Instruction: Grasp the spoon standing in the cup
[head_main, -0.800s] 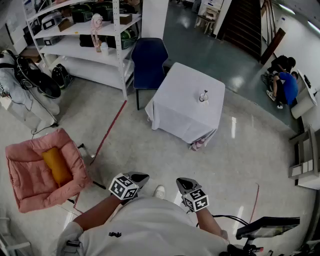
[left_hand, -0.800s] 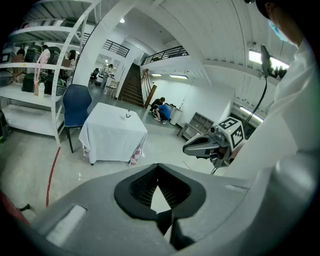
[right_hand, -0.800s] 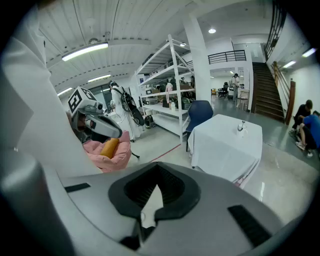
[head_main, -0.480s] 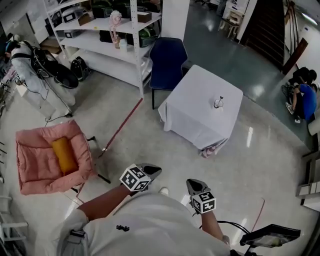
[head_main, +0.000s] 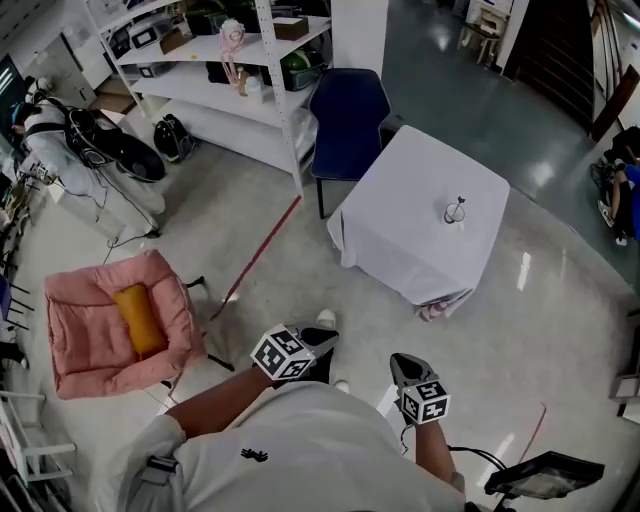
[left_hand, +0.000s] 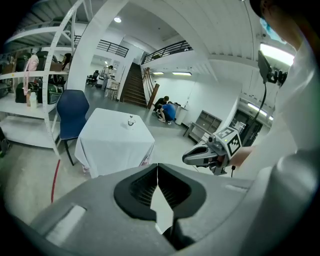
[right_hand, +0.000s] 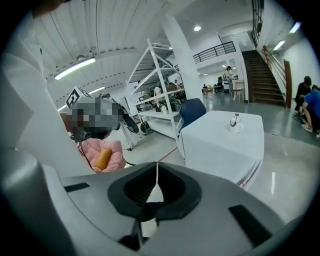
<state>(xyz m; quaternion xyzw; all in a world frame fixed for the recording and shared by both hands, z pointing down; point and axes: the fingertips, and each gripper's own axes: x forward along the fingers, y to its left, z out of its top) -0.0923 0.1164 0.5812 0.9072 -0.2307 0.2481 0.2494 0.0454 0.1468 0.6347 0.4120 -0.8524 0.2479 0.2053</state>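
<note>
I hold both arms low and close to my body, elbows bent, forearms pointing ahead towards the tabletop (head_main: 415, 190). My left tongs (head_main: 322, 338) sit a little higher and further forward than my right tongs (head_main: 400, 362). Each one carries its cube of black-and-white squares behind the tips. Both pairs are pressed together with nothing between them, the ribbed dark pads meeting in a thin seam inside the grey plastic shells.

The spoon (head_main: 460, 203) stands upright in the small clear cup (head_main: 455, 212), which sits on the tabletop near its right-hand edge, well away from both tongs. A white cloth hangs in soft folds over the square tabletop, down to the glossy pale floor (head_main: 520, 320). A blue padded chair (head_main: 348, 110) stands at its far side. A white metal shelf rack (head_main: 250, 70) is off to the left. A pink quilted armchair (head_main: 95, 335) holds an orange bolster (head_main: 138, 318), and a red strip (head_main: 262, 250) runs across the floor.

Since a moment ago the tabletop has slid to the right in the head view and looks slightly nearer. My left tongs have come forward, and my white shoe (head_main: 326, 318) now shows just beyond them. The cup has kept its place on the cloth.
</note>
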